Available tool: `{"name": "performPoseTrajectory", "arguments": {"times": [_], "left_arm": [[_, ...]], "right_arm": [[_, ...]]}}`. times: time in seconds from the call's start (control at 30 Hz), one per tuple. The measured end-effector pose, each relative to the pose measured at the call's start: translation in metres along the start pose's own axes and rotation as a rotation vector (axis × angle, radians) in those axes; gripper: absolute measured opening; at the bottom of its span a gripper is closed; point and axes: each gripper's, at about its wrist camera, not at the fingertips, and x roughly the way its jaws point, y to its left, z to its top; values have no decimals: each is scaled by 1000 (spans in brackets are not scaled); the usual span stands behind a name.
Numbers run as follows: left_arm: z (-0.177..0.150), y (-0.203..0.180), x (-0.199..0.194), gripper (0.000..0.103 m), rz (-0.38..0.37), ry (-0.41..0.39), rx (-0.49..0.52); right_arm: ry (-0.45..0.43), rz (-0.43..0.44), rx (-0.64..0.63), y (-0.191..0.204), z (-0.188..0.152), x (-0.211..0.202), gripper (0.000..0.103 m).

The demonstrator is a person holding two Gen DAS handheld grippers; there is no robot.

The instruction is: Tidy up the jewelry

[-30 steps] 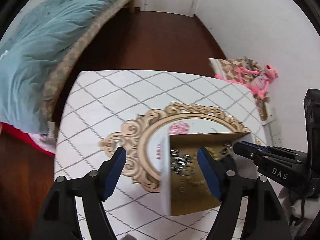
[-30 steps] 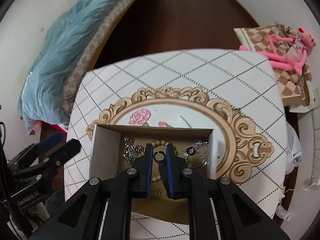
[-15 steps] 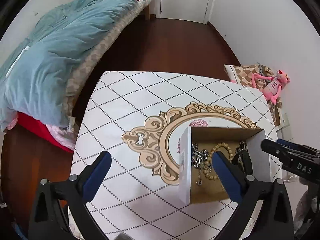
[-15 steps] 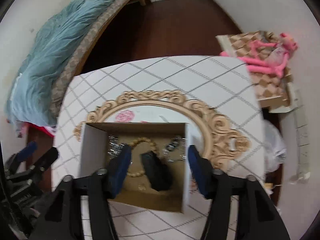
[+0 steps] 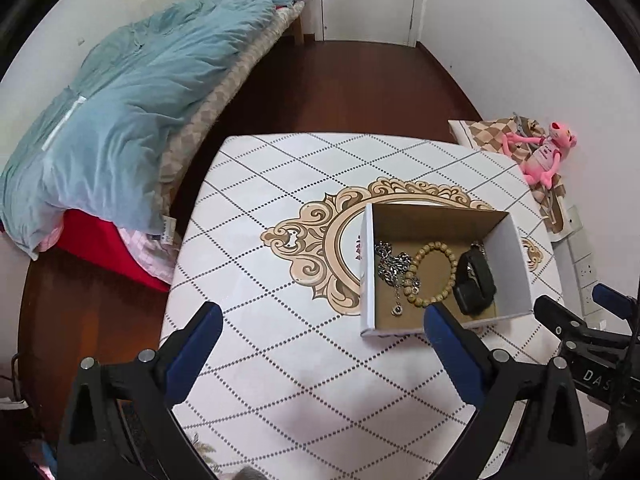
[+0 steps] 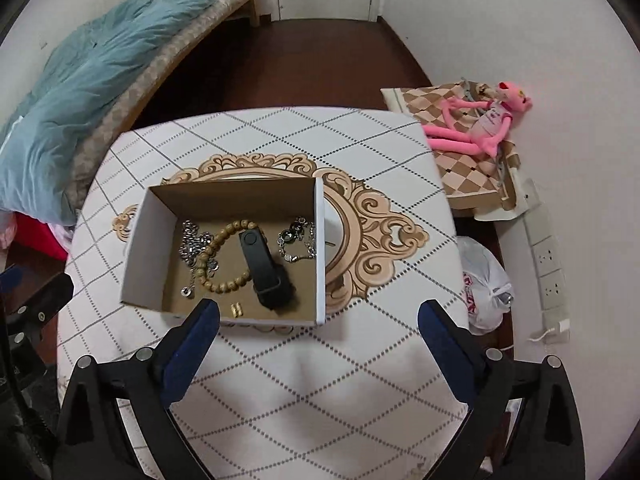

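Observation:
A white cardboard box (image 6: 142, 248) with a brown inside sits on the patterned table (image 6: 280, 380). In it lie a wooden bead bracelet (image 6: 224, 256), a black watch band (image 6: 266, 270), a silver chain (image 6: 194, 242), a silver bracelet (image 6: 296, 238) and small gold earrings (image 6: 236, 309). The box also shows in the left wrist view (image 5: 520, 268), with the bead bracelet (image 5: 434, 274) and black band (image 5: 476, 280). My right gripper (image 6: 318, 330) is open and empty, just in front of the box. My left gripper (image 5: 322, 334) is open and empty, left of the box.
A bed with a blue quilt (image 5: 120, 120) stands left of the table. A pink plush toy (image 6: 480, 124) lies on a checkered cushion at the right. A white plastic bag (image 6: 486, 286) and a power strip (image 6: 550, 264) lie on the floor at the right.
My right gripper opened, let go of a small black ring over the box and pulled back. My left gripper opened wider and drew back from the box.

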Motion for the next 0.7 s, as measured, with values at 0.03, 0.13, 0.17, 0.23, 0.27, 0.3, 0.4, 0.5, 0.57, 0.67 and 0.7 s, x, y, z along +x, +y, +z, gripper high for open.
{"name": "performPoseTrajectory", "arguments": {"times": [0.03, 0.13, 0.17, 0.23, 0.27, 0.3, 0.4, 0.5, 0.57, 0.67, 0.7], "left_arm": [[-2, 1, -8, 103, 0, -13, -3], [-7, 1, -34, 103, 2, -49, -5], [-9, 1, -46, 103, 3, -64, -7], [-13, 0, -67, 103, 2, -91, -13], [-15, 1, -75, 103, 3, -97, -17], [-17, 1, -86, 103, 3, -110, -24], [-23, 1, -119, 103, -6, -152, -22], [-29, -1, -147, 103, -12, -196, -6], [-33, -2, -164, 103, -17, -220, 1], [-38, -5, -184, 103, -32, -245, 12], [-40, -5, -191, 103, -37, -251, 17]], "right_arm": [[-13, 1, 3, -1, -3, -9, 101], [-50, -2, 9, -2, -12, -37, 101], [-65, -5, 9, -3, -15, -48, 101], [-108, -20, 6, -4, -22, -74, 101], [-119, -21, 8, -5, -24, -82, 101], [-138, -20, 12, -7, -28, -95, 101], [-201, -40, 11, -8, -38, -134, 101], [-251, -49, 9, -9, -48, -166, 101], [-283, -50, 14, -9, -55, -186, 101], [-327, -52, 18, -10, -64, -216, 101], [-342, -54, 20, -11, -66, -227, 101]]}}
